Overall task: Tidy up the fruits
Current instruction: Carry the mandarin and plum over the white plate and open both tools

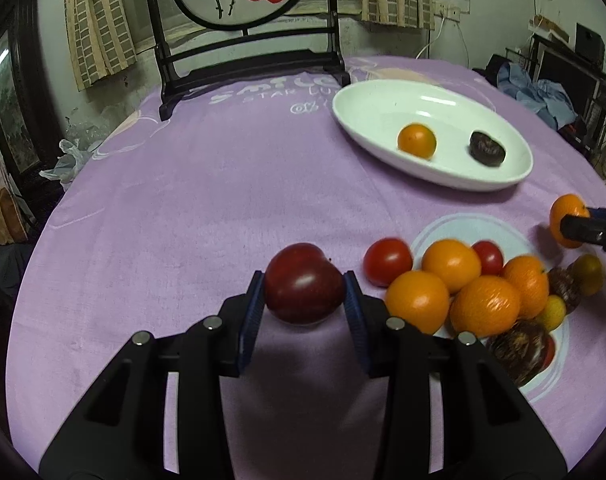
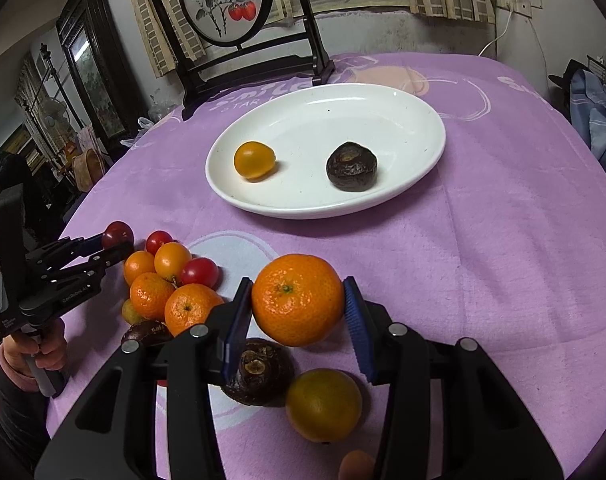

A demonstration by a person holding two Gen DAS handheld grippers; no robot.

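My left gripper (image 1: 304,288) is shut on a dark red tomato (image 1: 303,282) and holds it above the purple cloth, left of the fruit pile (image 1: 475,292). It also shows in the right wrist view (image 2: 117,240). My right gripper (image 2: 297,300) is shut on a tangerine (image 2: 297,300), lifted over the pile's right side; it shows at the right edge of the left wrist view (image 1: 567,220). The white oval plate (image 2: 403,120) holds a small yellow-orange tomato (image 2: 254,159) and a dark water chestnut (image 2: 351,166).
The pile holds tangerines, red and yellow cherry tomatoes and dark chestnuts (image 2: 257,372), with a greenish-orange fruit (image 2: 323,404) below my right gripper. A dark wooden stand with a round painted screen (image 2: 223,0) stands at the table's far edge.
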